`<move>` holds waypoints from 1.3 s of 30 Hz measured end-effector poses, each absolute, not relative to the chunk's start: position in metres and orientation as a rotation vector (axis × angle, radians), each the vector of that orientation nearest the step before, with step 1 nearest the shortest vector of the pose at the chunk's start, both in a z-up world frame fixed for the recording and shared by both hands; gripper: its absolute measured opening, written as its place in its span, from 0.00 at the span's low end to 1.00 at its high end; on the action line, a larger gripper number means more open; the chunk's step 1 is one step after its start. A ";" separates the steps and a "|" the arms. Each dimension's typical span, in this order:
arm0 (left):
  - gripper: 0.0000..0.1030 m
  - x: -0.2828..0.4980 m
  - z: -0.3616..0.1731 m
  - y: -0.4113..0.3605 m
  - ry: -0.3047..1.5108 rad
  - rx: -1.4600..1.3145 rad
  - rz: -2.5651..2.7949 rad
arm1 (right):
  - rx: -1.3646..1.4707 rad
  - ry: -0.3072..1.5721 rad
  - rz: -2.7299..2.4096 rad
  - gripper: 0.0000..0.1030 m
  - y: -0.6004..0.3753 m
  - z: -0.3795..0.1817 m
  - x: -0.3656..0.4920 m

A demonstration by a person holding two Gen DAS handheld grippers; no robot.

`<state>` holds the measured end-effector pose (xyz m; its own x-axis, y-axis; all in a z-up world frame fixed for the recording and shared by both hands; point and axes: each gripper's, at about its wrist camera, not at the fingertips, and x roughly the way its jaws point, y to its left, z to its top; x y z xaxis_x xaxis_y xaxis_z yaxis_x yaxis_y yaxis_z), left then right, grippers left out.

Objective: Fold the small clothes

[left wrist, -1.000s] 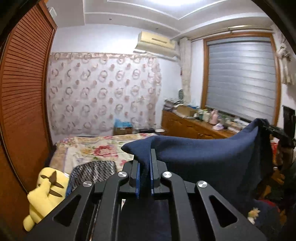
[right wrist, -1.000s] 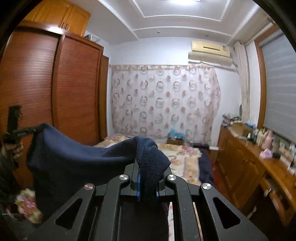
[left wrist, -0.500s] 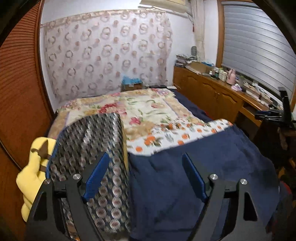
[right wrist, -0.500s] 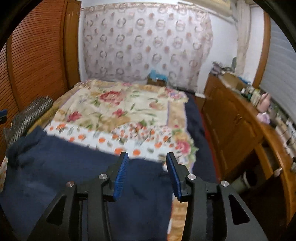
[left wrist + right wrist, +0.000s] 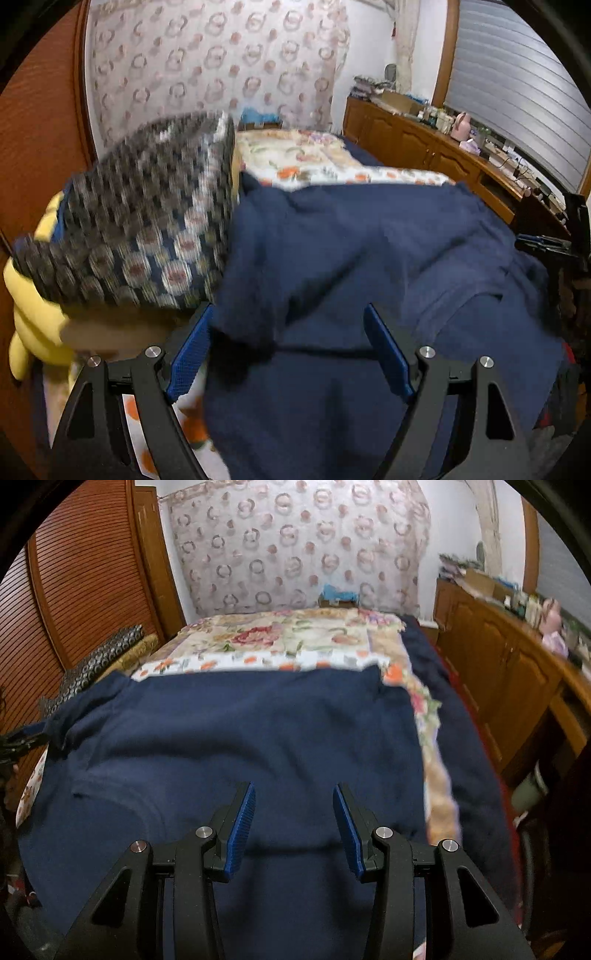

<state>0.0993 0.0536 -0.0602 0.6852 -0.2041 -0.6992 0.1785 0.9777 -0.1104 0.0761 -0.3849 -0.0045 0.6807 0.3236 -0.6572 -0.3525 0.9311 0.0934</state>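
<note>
Home bedroom: bed (image 5: pixel 280 635) under flowered quilt; slatted wooden wardrobe doors (image 5: pixel 85 579) left; ring-patterned curtain (image 5: pixel 295 542) on far wall; cluttered wooden cabinets (image 5: pixel 413 144) right, below blind-covered window (image 5: pixel 517 88).

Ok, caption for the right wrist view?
Right gripper, jaws open, above the navy garment spread on the floral bedspread.

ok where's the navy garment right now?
The navy garment lies spread on the near end of the floral bedspread, filling the lower half of both wrist views, with the patterned cushion at its left edge.
</note>
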 end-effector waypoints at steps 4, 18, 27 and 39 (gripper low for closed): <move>0.79 0.100 -0.073 0.048 0.818 -0.027 -0.211 | -0.039 0.745 0.359 0.44 -0.387 -0.011 0.086; 0.80 0.103 -0.096 0.027 0.885 0.074 -0.181 | -0.002 0.774 0.311 0.52 -0.388 -0.013 0.089; 0.89 0.111 -0.100 0.016 0.896 0.092 -0.186 | -0.031 0.773 0.234 0.52 -0.362 -0.022 0.110; 0.86 0.100 -0.088 0.034 0.846 0.031 -0.189 | -0.097 0.748 0.210 0.53 -0.347 -0.032 0.099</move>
<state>0.1005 0.0341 -0.0875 0.6473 -0.1540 -0.7466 0.1785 0.9828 -0.0479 0.0986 -0.3471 -0.0323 0.7135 0.1553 -0.6833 -0.2240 0.9745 -0.0124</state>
